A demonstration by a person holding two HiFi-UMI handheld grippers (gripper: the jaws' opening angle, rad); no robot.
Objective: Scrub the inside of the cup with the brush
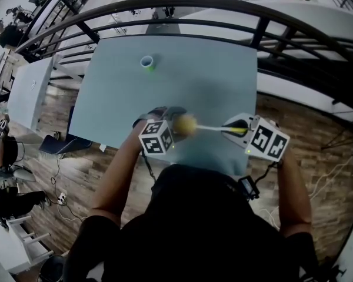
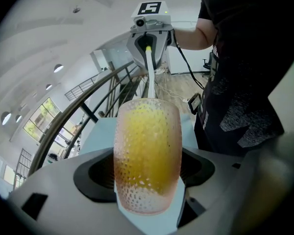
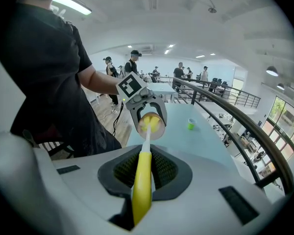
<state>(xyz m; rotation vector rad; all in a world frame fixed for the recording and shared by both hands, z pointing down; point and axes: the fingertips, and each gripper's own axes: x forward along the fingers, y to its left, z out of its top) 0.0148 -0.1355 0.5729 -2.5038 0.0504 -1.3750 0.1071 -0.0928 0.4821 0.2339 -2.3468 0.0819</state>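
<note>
Pale blue table (image 1: 223,69) by a railing, with a small green cup (image 1: 147,62) far across it. Both grippers hang over the near edge. The left gripper (image 1: 172,124) is clamped across the dimpled cup (image 2: 147,160), which lies on its side in the air, mouth toward the right gripper (image 1: 235,128). That one is closed on the yellow handle of the brush (image 3: 142,180), whose head sits deep inside the cup. The main risk is a hard push along the cup's axis, which may slide it back through the jaws and drop it onto the table edge or floor. Side pressure could bend the thin stem or swivel the handle in its grip
</note>
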